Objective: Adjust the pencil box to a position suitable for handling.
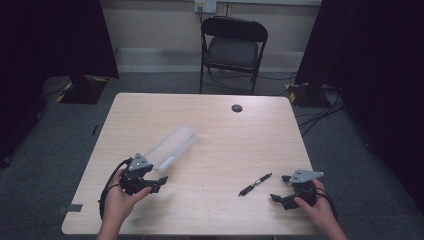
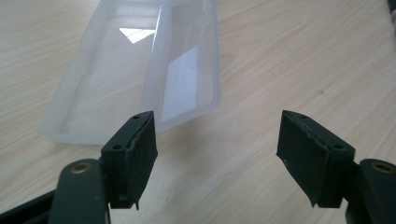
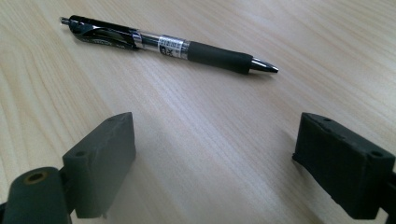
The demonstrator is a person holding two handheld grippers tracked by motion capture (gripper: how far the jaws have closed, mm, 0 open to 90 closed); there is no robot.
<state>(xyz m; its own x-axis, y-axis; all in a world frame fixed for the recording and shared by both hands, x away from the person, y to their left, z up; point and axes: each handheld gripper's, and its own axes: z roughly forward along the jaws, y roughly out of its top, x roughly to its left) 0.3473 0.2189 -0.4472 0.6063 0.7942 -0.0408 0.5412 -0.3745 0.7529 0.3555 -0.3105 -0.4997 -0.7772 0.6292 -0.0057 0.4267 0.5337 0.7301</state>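
A clear plastic case lies open on the left half of the wooden table, lid and base side by side. In the left gripper view the case lies just beyond my left gripper, whose jaws stand wide apart with bare wood between them. In the high view, my left gripper sits just below the case's near end. A black pen lies on the right half of the table. My right gripper rests just right of it, open. Seen from the right gripper view, the pen lies crosswise ahead of my right gripper.
A small black round cap sits in the table's far middle. A black folding chair stands behind the table. Cables run over the floor at the right, and dark curtains hang on both sides.
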